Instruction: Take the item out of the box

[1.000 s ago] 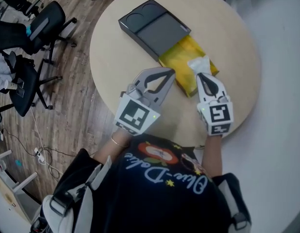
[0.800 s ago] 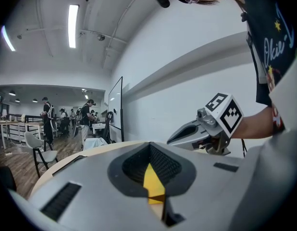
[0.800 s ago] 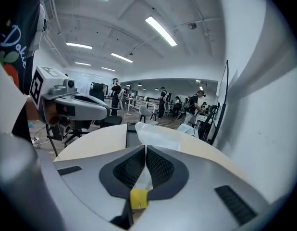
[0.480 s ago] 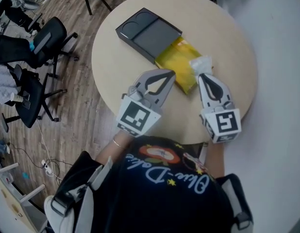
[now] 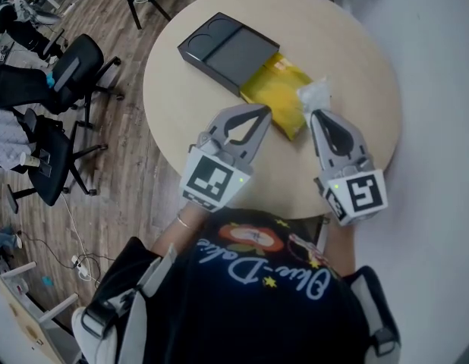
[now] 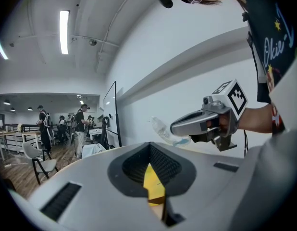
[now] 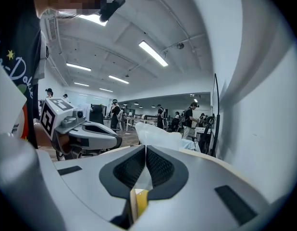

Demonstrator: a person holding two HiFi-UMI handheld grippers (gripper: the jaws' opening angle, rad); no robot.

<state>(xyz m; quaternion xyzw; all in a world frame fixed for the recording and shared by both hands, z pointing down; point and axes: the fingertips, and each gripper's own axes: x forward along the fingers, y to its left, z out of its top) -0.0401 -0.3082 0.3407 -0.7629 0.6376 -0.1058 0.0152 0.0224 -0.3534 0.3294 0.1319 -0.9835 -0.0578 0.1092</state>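
Plastic bag (image 5: 313, 95) pinched between fingers (image 7: 160, 165) of the right gripper (image 5: 316, 114) — beside the yellow tray (image 5: 274, 93).

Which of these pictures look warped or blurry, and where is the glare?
Head view: sharp, evenly lit, little shadow on the table. Left gripper view: heavy fisheye bend, dark corners, ceiling light blown out. Right gripper view: same bend, bag washed pale.
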